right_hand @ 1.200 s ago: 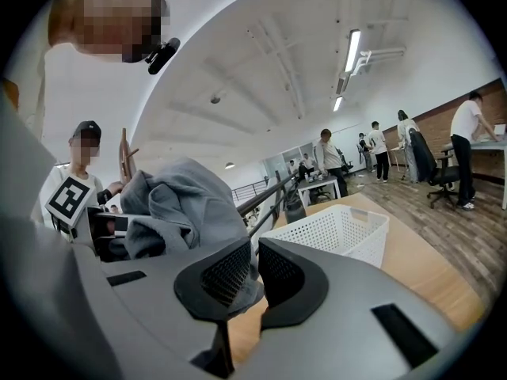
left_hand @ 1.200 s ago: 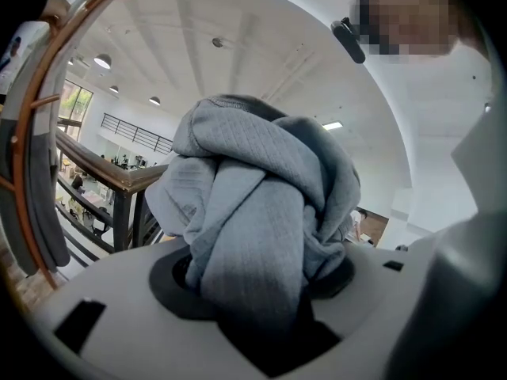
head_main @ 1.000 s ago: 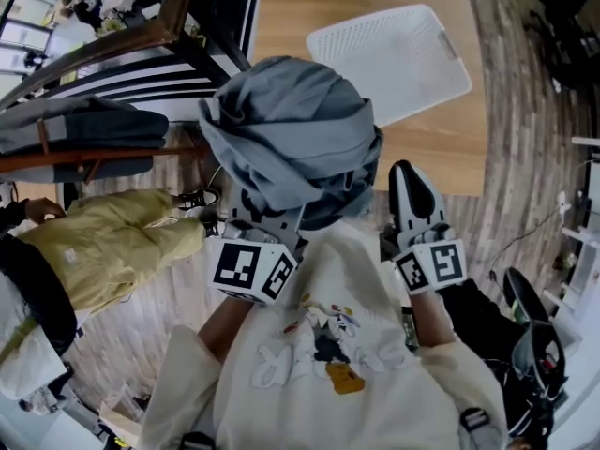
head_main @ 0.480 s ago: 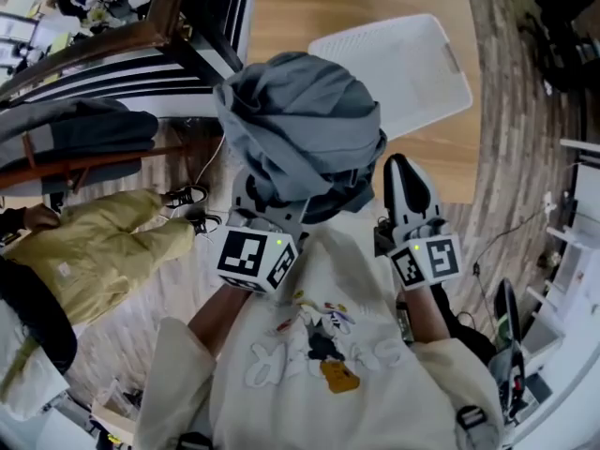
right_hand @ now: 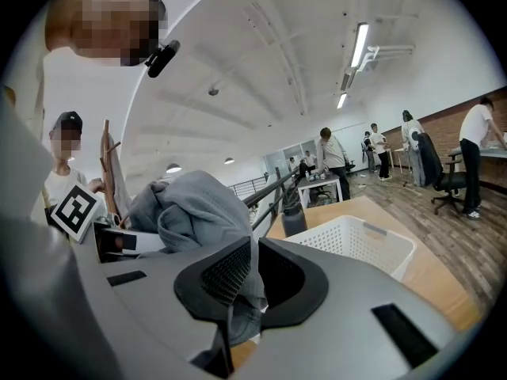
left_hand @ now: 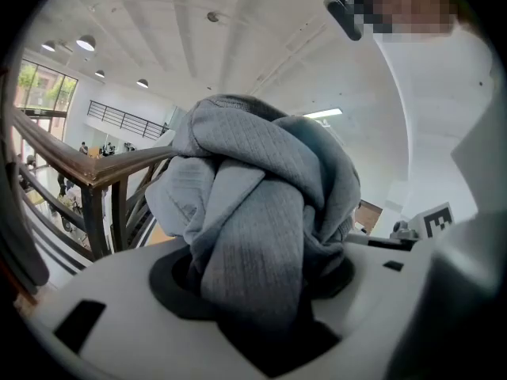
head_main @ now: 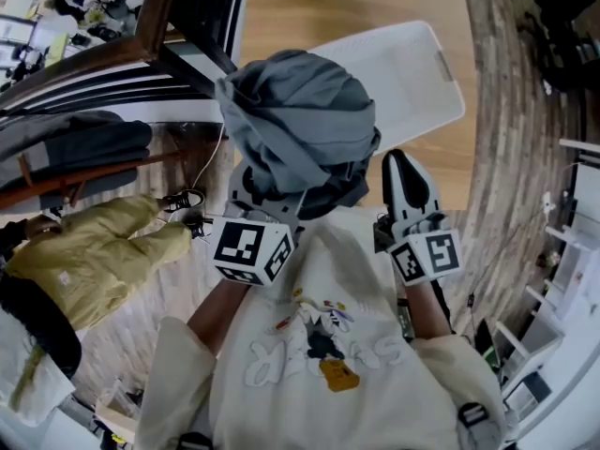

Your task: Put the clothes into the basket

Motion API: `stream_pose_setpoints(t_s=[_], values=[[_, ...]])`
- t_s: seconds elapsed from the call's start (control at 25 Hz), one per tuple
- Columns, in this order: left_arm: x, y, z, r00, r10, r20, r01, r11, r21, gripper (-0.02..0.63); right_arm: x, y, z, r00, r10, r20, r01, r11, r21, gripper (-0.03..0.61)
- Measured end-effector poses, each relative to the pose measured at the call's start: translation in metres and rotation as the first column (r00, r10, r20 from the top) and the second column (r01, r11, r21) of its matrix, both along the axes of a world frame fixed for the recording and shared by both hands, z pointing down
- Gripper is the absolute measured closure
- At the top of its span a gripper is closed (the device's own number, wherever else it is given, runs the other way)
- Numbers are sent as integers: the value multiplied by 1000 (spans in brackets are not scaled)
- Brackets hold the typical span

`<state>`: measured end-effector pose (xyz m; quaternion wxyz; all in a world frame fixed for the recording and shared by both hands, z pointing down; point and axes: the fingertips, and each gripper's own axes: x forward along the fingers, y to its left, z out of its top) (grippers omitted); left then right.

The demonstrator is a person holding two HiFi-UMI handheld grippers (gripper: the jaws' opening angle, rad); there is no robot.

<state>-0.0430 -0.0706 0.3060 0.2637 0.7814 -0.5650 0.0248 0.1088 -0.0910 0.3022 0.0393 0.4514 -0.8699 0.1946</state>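
Low in the head view, the left gripper (left_hand: pixel 253 291) is clamped wide around a bunched grey garment (head_main: pixel 300 120). The right gripper (right_hand: pixel 247 275) is pinched nearly closed on a thin fold of it. The bundle sits at centre frame, overlapping the white basket (head_main: pixel 427 73) beyond it at upper right.

The garment (head_main: pixel 300 120) is matt grey quilted cloth; the basket (head_main: pixel 417 78) is white perforated plastic; the table (head_main: pixel 281 12) is smooth pale wood; the handrail (left_hand: pixel 87 169) is glossy dark wood.
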Motion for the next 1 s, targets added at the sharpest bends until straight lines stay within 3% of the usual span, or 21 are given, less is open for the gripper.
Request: stream_pose_setpoints(t_s=[0.4,1.0], values=[[18,-35,26,998,23,66,-19,998,-66,351,29,-21,1,1000,8,-8,-8,1000,-28,535],[29,-65,82,998,-20,59,29,986,-167,350,51,-55,3,1000,-2,-31,2,1000,-24,535]])
